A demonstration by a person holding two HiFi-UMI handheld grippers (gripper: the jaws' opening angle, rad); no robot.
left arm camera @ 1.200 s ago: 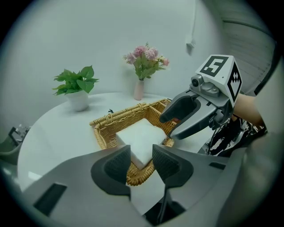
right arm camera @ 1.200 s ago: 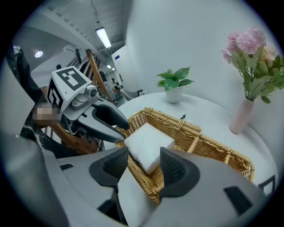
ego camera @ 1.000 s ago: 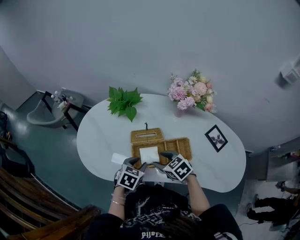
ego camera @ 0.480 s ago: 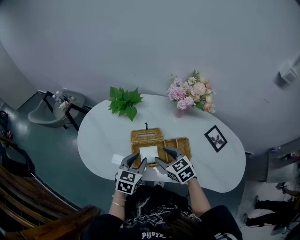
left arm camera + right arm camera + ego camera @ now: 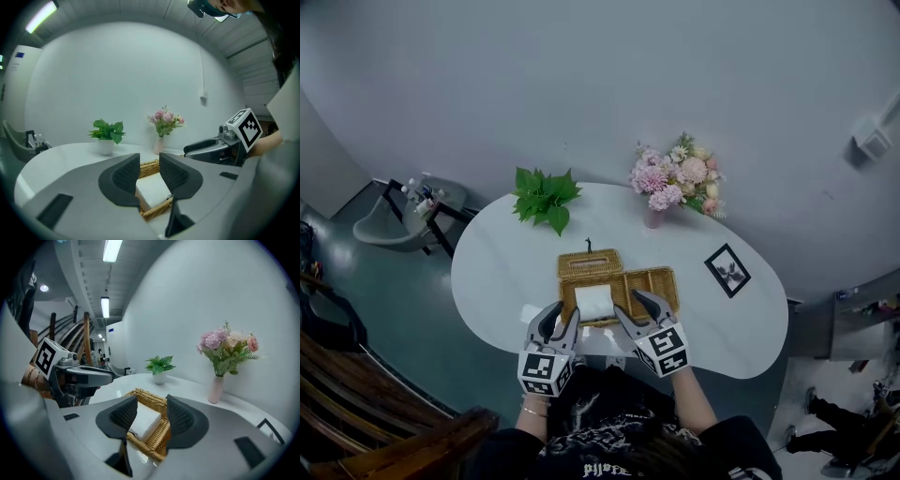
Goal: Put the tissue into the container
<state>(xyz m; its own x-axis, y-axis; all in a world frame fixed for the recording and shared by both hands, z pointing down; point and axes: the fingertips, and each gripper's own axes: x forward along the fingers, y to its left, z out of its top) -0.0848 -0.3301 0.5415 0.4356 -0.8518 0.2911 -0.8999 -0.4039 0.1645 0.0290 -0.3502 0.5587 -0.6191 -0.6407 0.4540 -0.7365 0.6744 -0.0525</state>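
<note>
The white tissue pack (image 5: 593, 302) lies in the left part of the wicker basket (image 5: 652, 281) on the white table (image 5: 497, 272). My left gripper (image 5: 551, 321) and right gripper (image 5: 637, 306) hover at the basket's near edge, apart from the pack. Both are open; their jaws have just been closing a little, with nothing between them. In the left gripper view, the tissue pack (image 5: 152, 190) and the basket rim (image 5: 157, 211) show beyond the left gripper (image 5: 149, 161). The right gripper view frames the pack (image 5: 145, 423) in the basket (image 5: 154, 444) past the right gripper (image 5: 152, 405).
A green potted plant (image 5: 546, 195) and a vase of pink flowers (image 5: 675, 178) stand at the table's far side. A framed picture (image 5: 727, 270) lies to the right. A small white sheet (image 5: 532, 313) lies left of the basket. A wicker lid (image 5: 591, 264) sits behind it.
Both grippers have lifted and drawn back from the basket toward the person, tilting up. Their jaws stand slightly narrower. The tissue pack stays in the basket.
</note>
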